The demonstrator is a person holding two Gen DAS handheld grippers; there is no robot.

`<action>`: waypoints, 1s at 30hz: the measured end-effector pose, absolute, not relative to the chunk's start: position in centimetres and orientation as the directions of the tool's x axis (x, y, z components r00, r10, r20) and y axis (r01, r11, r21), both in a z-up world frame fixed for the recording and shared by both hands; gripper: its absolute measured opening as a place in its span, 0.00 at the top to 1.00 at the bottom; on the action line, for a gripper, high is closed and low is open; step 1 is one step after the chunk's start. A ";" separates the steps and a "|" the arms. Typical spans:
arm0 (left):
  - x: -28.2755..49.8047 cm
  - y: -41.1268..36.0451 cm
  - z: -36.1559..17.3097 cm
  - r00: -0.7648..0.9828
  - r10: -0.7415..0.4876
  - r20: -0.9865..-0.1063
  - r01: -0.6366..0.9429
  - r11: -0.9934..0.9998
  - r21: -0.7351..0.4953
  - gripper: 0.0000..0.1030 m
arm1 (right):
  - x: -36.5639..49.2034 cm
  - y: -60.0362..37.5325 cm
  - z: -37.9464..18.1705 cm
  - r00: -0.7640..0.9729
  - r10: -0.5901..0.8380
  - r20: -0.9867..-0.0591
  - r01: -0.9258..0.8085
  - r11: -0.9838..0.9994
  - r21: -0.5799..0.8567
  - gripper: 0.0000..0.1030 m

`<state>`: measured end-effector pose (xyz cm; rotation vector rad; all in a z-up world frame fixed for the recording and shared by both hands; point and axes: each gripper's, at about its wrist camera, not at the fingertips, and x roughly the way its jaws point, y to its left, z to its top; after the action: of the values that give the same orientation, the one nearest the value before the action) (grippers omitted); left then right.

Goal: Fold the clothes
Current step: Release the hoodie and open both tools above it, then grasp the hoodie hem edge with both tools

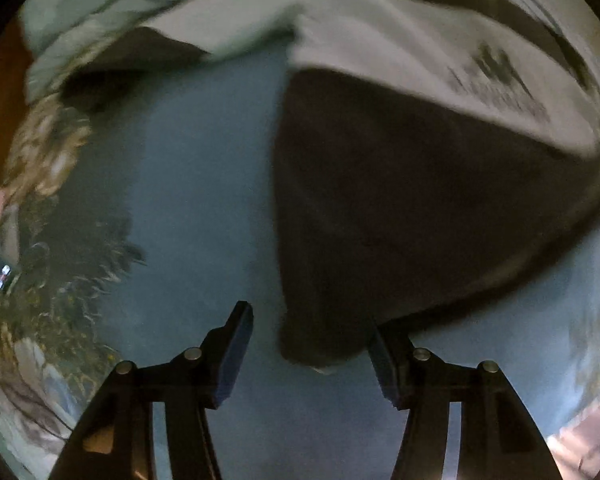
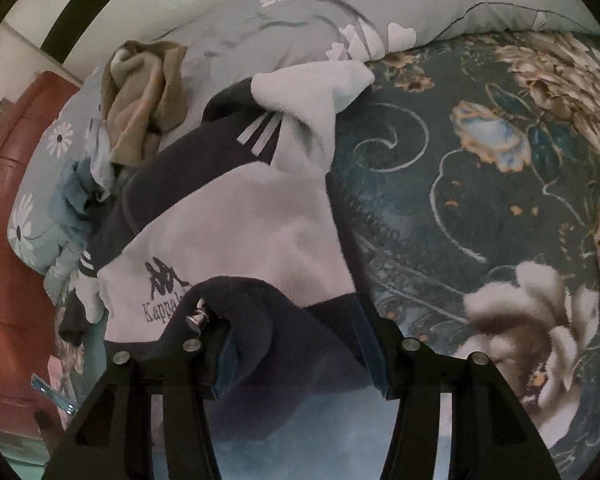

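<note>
The sweatshirt (image 2: 236,216), white with navy panels and a dark printed logo on the chest, lies on the bed (image 2: 440,200), across the patterned dark-teal bedspread and up against the grey flowered quilt (image 2: 308,12) along the bed's far edge. One white sleeve reaches toward that quilt, and a navy section with pale stripes sits beside it.

The right tongs (image 2: 300,360) are clamped on a thick bunch of the sweatshirt's navy fabric, which fills the gap between the two blue pads; a small metal snap shows on the fold next to the left-hand pad.

The left tongs (image 1: 310,354) point down at a plain blue part of the bedspread. Their fingers stand apart, and a dark corner of the sweatshirt hangs down between them without either pad pressing on it. This view is blurred, so finer detail cannot be told.

A crumpled tan garment (image 2: 144,100) and a light-blue one (image 2: 74,196) lie on the quilt near the bed's far left corner.
</note>
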<state>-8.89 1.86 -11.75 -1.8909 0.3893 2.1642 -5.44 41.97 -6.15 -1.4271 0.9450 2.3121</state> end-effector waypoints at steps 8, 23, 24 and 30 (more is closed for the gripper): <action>-9.6 -0.8 -9.9 -0.213 0.068 -0.975 -0.209 -0.978 -0.022 0.42 | -0.8 41.5 -5.3 -0.477 -0.055 -0.877 -0.545 -0.764 0.345 0.50; -6.5 -2.2 -5.4 -0.205 0.159 -0.966 -0.043 -0.987 -0.153 0.84 | 5.1 38.4 -2.3 -0.501 -0.019 -0.865 -0.475 -0.830 0.293 0.93; -5.8 -1.7 -4.6 -0.214 0.153 -0.965 -0.057 -0.988 -0.144 0.84 | 5.5 38.1 -1.4 -0.513 -0.004 -0.858 -0.462 -0.841 0.280 0.93; -1.3 -2.1 -3.7 -0.150 0.104 -0.983 -0.118 -0.989 -0.087 0.84 | 9.7 37.2 0.1 -0.496 0.021 -0.868 -0.435 -0.871 0.227 0.93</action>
<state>-1.34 -2.15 -3.71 -1.9457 0.0162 2.2768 9.69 37.18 0.06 -1.3985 0.6200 2.4264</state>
